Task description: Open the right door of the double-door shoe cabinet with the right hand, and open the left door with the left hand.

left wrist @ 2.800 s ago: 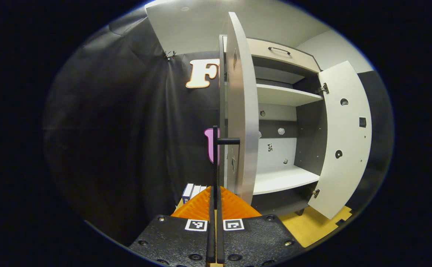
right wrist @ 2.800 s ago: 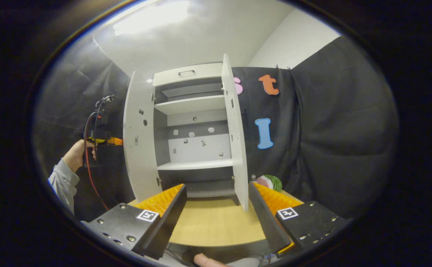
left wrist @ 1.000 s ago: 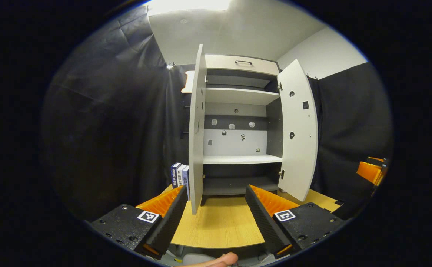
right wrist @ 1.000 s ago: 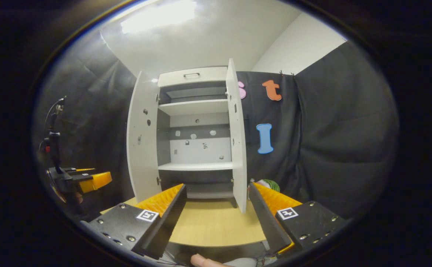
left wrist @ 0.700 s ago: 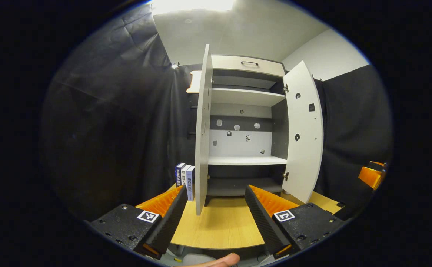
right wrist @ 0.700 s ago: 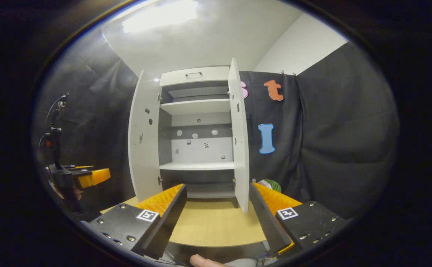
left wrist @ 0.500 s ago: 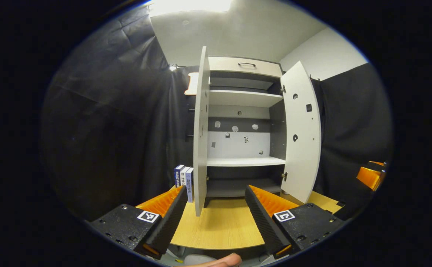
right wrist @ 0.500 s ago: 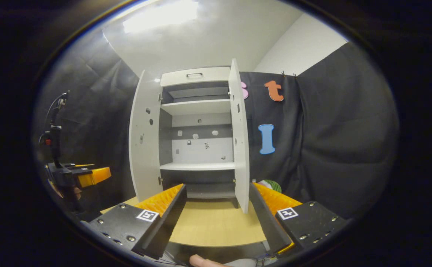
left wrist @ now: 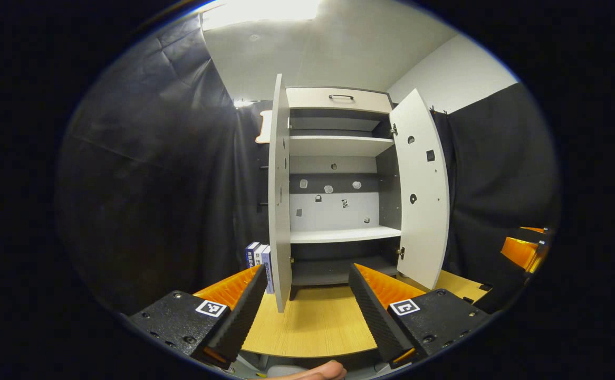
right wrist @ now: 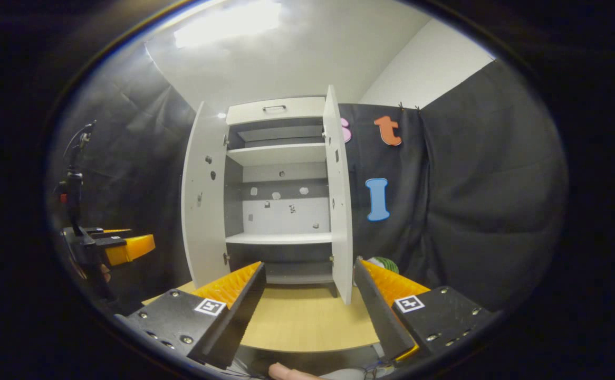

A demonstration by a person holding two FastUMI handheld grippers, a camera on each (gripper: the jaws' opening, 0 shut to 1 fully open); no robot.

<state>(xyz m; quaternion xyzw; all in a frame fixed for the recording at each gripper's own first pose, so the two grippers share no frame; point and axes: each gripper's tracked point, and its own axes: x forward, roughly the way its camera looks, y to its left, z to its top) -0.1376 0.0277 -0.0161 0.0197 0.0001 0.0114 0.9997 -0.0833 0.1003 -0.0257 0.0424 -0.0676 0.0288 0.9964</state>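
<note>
Stood back from the shoe cabinet (left wrist: 339,211), left door (left wrist: 279,200) and right door (left wrist: 421,195) swung open; left gripper (left wrist: 305,295) and right gripper (right wrist: 307,293) spread apart, empty.

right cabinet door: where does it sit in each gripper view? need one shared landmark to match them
Left gripper view: the right door stands open right of centre, its inner face toward the camera.
Right gripper view: the right door stands nearly edge-on just right of centre, above the gap between the right gripper fingers.
Shared landmark: the drawer handle at the cabinet's top.
</note>
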